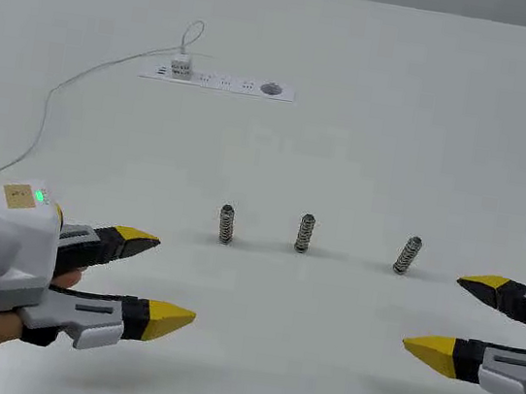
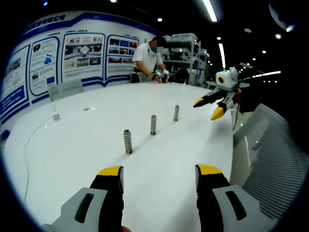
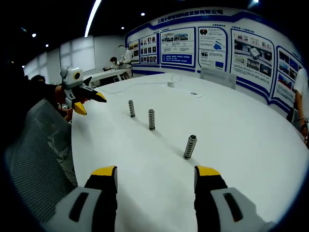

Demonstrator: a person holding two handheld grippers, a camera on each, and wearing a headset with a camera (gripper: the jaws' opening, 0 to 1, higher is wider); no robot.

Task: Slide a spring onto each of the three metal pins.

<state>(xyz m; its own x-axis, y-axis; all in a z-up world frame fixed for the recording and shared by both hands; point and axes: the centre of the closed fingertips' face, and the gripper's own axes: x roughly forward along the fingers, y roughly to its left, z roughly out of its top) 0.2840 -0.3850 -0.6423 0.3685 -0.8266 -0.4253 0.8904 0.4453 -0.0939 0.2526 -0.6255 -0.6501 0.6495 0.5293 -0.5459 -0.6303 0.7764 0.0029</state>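
Observation:
Three short metal pins stand in a row on the white table, each wrapped by a coiled spring: the left spring (image 1: 227, 223), the middle spring (image 1: 305, 232) and the right spring (image 1: 408, 255), which leans a little. The same row appears in the left gripper view, nearest spring (image 2: 127, 141) first, and in the right gripper view, nearest spring (image 3: 190, 146) first. My left gripper (image 1: 165, 279) hovers at the front left, open and empty. My right gripper (image 1: 447, 314) is at the front right, also open and empty. Both sit nearer me than the row.
A white strip (image 1: 220, 81) with a small white plug and a thin cable (image 1: 57, 90) lies at the back left of the table. A mesh chair back (image 2: 270, 154) stands beside the table. A person (image 2: 147, 58) works at a far bench.

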